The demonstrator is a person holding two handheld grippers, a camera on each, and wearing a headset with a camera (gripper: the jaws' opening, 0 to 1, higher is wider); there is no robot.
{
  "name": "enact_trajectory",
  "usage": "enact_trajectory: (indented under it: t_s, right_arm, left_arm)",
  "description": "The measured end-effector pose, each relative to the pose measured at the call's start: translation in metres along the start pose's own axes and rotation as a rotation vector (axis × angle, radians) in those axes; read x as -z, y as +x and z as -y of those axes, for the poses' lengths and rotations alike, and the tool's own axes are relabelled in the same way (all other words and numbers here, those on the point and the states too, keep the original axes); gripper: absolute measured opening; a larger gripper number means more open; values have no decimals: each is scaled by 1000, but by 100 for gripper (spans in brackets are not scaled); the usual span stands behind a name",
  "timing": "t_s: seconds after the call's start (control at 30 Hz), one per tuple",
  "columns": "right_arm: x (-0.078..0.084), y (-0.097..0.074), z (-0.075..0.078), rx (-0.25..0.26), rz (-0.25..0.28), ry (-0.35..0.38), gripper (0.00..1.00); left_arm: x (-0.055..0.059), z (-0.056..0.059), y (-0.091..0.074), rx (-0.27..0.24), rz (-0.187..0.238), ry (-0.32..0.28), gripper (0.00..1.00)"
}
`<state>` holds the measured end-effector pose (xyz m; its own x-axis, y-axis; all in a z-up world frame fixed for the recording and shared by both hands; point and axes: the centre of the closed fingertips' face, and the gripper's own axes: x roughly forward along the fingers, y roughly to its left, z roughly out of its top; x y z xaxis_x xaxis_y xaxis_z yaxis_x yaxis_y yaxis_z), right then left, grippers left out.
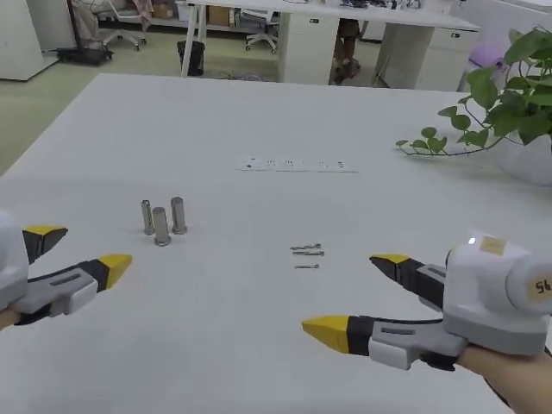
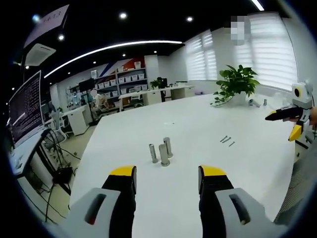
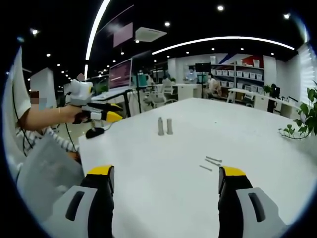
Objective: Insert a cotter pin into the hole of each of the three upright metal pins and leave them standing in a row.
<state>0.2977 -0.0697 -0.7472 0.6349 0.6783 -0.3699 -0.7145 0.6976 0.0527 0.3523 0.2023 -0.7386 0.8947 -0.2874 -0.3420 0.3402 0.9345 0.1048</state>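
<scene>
Three upright metal pins [image 1: 161,221] stand bunched together on the white table [image 1: 259,121], left of centre; they appear too in the left gripper view [image 2: 160,150] and the right gripper view [image 3: 165,126]. Three small cotter pins [image 1: 307,254] lie flat to their right, seen also as cotter pins [image 2: 227,140] and cotter pins [image 3: 210,163]. My left gripper [image 1: 82,250] hovers open at the left edge, short of the pins. My right gripper [image 1: 360,297] hovers open at the lower right, nearer than the cotter pins. Both hold nothing.
A potted plant [image 1: 509,95] stands at the table's right edge. A thin white strip [image 1: 297,165] lies beyond the pins. Desks and office chairs [image 1: 259,26] stand past the far edge.
</scene>
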Motion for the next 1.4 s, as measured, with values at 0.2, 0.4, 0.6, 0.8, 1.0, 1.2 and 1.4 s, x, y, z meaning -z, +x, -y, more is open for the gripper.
enact_trajectory:
  t_s: [0.2, 0.4, 0.6, 0.8, 1.0, 1.2, 1.4]
  right_arm:
    - [-1, 5, 3, 1, 3, 9, 86]
    - [-6, 9, 5, 0, 17, 14, 84]
    - [-8, 13, 7, -3, 17, 6, 83]
    - [-12, 17, 12, 8, 23, 16, 81]
    - [-13, 19, 17, 25, 33, 43, 80]
    - [-8, 21, 17, 34, 22, 56, 80]
    - [-5, 22, 22, 50, 18, 75, 79]
  left_arm:
    - [-4, -12, 22, -13, 13, -14, 45]
    - [-4, -22, 46, -12, -1, 29, 41]
    - [3, -31, 69, -9, -21, 37, 38]
    - [12, -36, 91, -5, -49, 42, 34]
    - [13, -40, 111, 3, -49, 26, 30]
    - [18, -41, 132, 16, -72, 27, 27]
    - [23, -39, 146, 28, -80, 19, 25]
